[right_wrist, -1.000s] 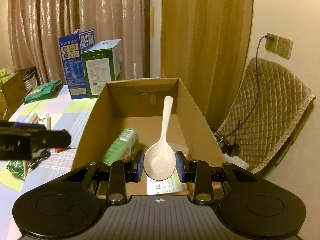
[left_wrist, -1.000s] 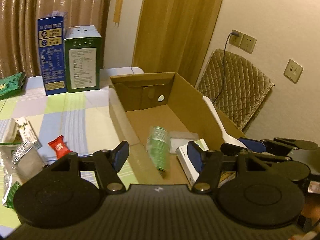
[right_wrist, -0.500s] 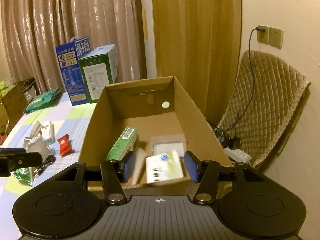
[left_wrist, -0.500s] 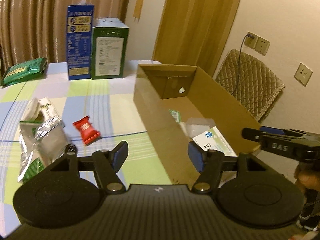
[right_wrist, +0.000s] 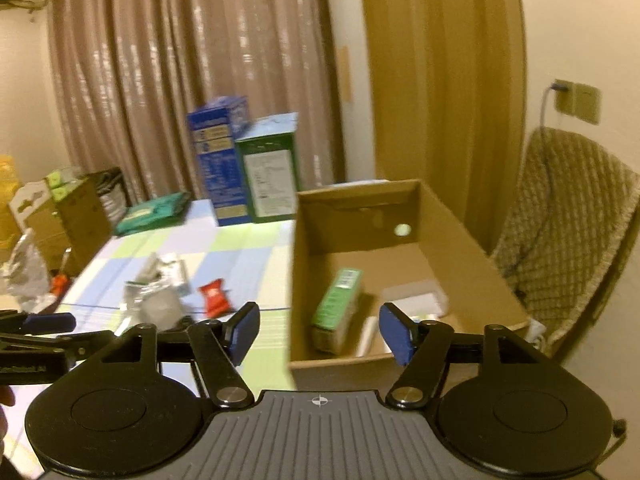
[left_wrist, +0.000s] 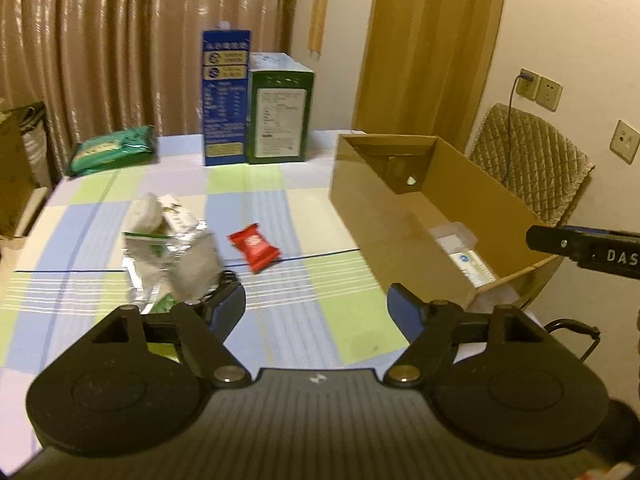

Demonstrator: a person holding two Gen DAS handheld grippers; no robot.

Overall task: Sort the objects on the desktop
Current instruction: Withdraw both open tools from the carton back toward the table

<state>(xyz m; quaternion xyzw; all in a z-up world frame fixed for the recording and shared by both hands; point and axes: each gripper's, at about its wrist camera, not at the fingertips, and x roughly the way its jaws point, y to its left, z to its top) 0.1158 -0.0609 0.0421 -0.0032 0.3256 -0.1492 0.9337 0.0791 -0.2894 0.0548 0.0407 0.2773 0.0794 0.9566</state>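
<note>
While both my left tongs (left_wrist: 316,304) and right tongs (right_wrist: 318,330) gape empty, red packet (left_wrist: 253,246) lies on the counter (left_wrist: 320,312) beside the cardboard box (left_wrist: 384,236): slippery wrapper, I judge, may squirt sideways when pinched.

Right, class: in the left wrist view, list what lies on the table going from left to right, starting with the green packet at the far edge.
Green packet → silver foil pouch → red snack packet → green carton → open cardboard box.
</note>
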